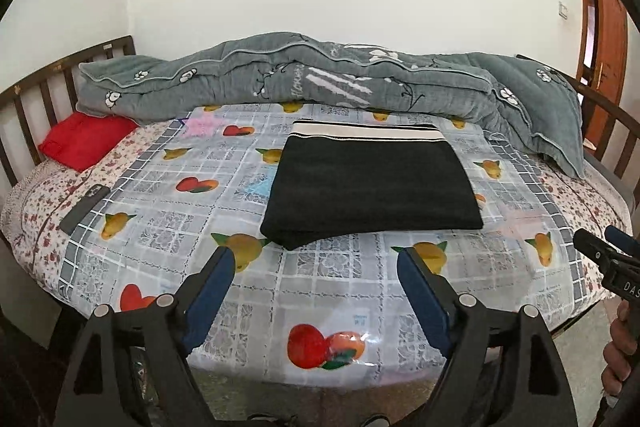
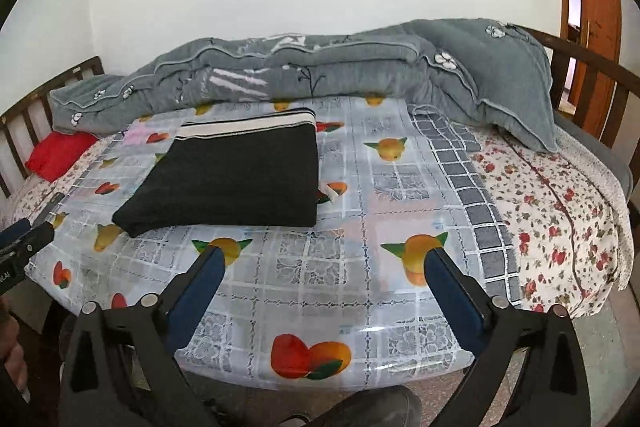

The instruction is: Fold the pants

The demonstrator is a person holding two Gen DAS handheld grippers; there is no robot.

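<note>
Folded black pants (image 1: pixel 372 187), long axis crosswise, waistband far; left gripper (image 1: pixel 316 267), right gripper (image 2: pixel 326 265) released

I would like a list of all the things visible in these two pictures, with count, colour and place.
pants: one, black with a white striped waistband, folded flat on the bed's middle
plastic cover: one, grey checks with fruit prints, under the pants
bedsheet: one, white with red flowers, under the cover
quilt: one, grey, heaped along the wall side
pillow: one, red, by the headboard
phone: one, dark, on the bed's left edge
door: one, brown wood, far right
left gripper: black with blue pads, open, empty
right gripper: same, open, empty
</note>
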